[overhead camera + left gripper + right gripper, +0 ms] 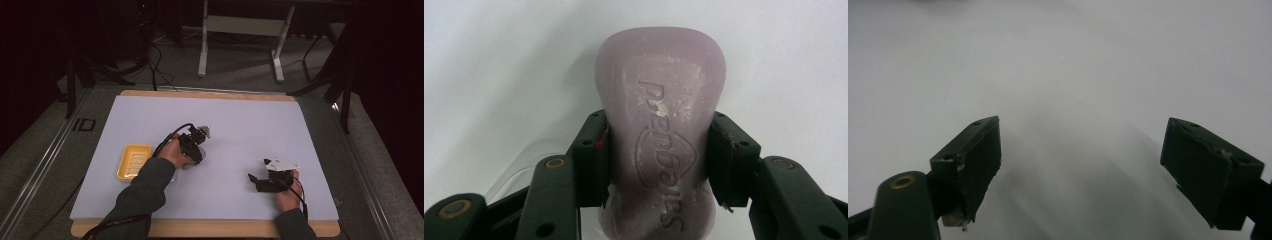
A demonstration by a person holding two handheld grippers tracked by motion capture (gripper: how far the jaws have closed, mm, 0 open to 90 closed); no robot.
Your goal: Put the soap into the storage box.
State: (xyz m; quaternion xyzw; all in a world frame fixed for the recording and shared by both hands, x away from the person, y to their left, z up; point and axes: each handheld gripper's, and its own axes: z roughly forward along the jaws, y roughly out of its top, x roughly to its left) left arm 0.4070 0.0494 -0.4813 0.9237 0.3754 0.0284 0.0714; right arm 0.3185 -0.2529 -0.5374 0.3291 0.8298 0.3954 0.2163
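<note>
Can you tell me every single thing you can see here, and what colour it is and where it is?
bar of soap: one, pale purple with stamped letters, squeezed between the left tongs' jaws.
soap dish: one, yellow, ridged, on the mat's left side, beside the person's left hand.
mat: one, white, covering most of the table.
table: one, light wood, edges showing round the mat.
stand: one, white legs, on the floor beyond the table.
left tongs: one, black, shut on the bar of soap near the mat's middle.
right tongs: one, black with a white top plate, jaws apart and empty, low over the mat's right side.
sleeves: two, dark grey-green, coming in from the bottom edge.
</note>
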